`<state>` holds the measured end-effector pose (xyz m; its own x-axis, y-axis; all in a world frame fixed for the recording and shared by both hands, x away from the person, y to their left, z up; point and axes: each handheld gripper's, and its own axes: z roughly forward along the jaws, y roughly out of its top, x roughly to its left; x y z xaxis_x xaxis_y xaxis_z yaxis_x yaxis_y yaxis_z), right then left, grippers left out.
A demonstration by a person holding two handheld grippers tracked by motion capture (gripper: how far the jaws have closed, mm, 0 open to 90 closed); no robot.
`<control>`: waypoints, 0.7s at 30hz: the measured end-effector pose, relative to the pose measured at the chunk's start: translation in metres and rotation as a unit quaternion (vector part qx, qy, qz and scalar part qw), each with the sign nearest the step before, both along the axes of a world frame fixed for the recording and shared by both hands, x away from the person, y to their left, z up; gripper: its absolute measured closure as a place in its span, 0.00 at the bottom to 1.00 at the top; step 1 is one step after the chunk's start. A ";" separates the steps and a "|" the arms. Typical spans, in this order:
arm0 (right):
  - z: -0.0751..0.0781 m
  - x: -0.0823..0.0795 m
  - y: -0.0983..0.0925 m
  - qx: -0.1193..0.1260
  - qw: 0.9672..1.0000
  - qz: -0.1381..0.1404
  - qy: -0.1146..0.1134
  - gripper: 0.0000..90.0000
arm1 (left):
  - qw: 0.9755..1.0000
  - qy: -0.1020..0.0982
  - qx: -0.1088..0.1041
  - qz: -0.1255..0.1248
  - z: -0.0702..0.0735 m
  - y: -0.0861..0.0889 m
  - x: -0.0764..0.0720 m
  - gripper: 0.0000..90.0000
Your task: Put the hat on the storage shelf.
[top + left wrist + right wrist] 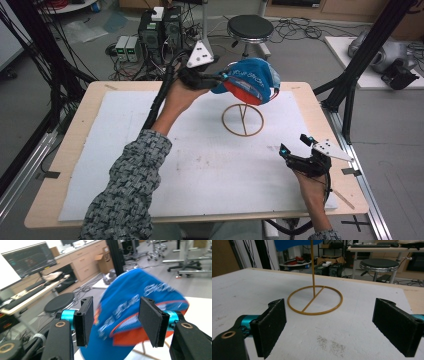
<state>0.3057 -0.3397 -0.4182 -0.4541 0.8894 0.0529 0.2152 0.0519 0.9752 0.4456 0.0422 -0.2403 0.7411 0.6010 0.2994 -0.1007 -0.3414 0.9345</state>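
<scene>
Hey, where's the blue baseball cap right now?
In the high view, the blue and orange baseball cap sits atop the thin golden wire stand at the table's far middle, with the left claw at its left edge.

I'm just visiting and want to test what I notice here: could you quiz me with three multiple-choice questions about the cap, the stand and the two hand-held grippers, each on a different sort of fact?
1. Where is the cap?
A. flat on the white mat
B. on top of the stand's post
C. on the stool

2. What colour is the stand's ring base?
A. yellow-tan
B. black
C. green

3. How are the right gripper's jaws?
A. shut on the cap
B. shut on the stand
C. wide open, holding nothing

Answers:
1 B, it sits raised above the ring, the left gripper at its edge.
2 A, the right gripper view shows it.
3 C, only mat lies between them.
</scene>
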 end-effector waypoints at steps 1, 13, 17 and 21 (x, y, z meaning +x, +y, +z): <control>0.000 0.001 0.000 0.003 1.000 0.000 0.002 0.12 | 1.000 0.000 -0.003 0.006 0.000 0.007 -0.001 0.51; 0.000 0.008 0.006 0.002 1.000 0.002 0.004 0.12 | 0.998 0.005 -0.037 0.052 0.001 0.089 -0.024 0.45; 0.000 0.007 0.006 -0.002 1.000 0.003 0.004 0.12 | 0.996 0.007 -0.050 0.068 -0.007 0.114 -0.034 0.42; 0.001 0.006 0.006 -0.003 1.000 0.002 0.002 0.12 | 0.994 0.012 -0.066 0.087 -0.018 0.139 -0.045 0.38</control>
